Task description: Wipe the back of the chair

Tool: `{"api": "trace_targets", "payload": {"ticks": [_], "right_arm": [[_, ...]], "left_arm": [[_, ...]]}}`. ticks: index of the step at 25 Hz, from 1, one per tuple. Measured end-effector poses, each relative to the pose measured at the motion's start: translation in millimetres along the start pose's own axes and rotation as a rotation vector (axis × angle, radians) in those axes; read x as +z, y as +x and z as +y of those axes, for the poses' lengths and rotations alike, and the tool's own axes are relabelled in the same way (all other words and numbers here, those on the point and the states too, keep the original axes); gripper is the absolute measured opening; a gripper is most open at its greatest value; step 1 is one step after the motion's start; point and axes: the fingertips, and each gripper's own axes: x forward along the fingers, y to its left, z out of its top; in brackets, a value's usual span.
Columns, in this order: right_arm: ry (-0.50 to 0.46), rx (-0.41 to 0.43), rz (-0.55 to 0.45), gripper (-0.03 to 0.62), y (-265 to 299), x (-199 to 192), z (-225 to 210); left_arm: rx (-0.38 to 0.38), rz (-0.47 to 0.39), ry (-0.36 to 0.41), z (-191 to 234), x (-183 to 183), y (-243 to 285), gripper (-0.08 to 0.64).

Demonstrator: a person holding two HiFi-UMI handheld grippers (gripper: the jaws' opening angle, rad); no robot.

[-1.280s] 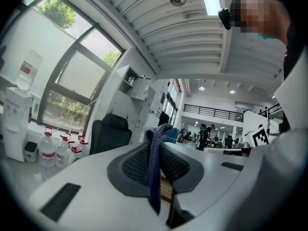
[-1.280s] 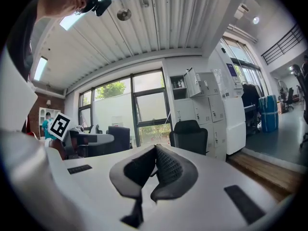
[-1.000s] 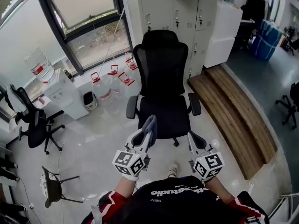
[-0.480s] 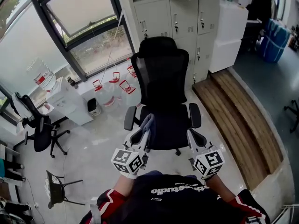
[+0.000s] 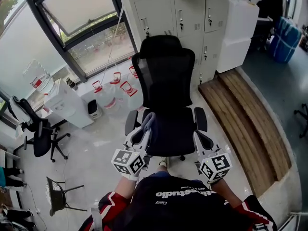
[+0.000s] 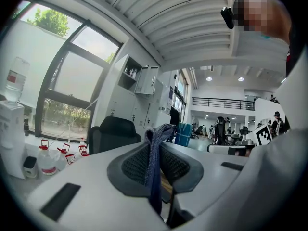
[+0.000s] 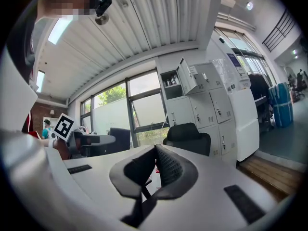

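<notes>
The pale floor [image 5: 96, 146] bears the chair [image 5: 166, 76] at centre. From it, jugs [image 5: 107, 99] stand at 10 o'clock, a dispenser [image 5: 67, 106] at 9, a wooden step [image 5: 243, 117] at 3 and lockers [image 5: 185, 13] at 12.

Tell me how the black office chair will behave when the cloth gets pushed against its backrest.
The chair stands on a wheeled base on glossy floor, so it will probably roll or swivel away under a push. Its tall backrest looks like mesh and may flex slightly. The cloth in the left gripper looks soft, so it should conform.
</notes>
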Motion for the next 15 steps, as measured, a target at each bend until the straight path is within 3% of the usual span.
{"api": "trace_targets", "payload": {"ticks": [6, 15], "right_arm": [[-0.008, -0.027, 0.009, 0.011, 47, 9, -28], [-0.02, -0.055, 0.009, 0.011, 166, 35, -58]], "left_arm": [[-0.004, -0.011, -0.018, 44, 10, 50, 0.06], [0.003, -0.015, -0.024, 148, 48, 132, 0.06]]}}
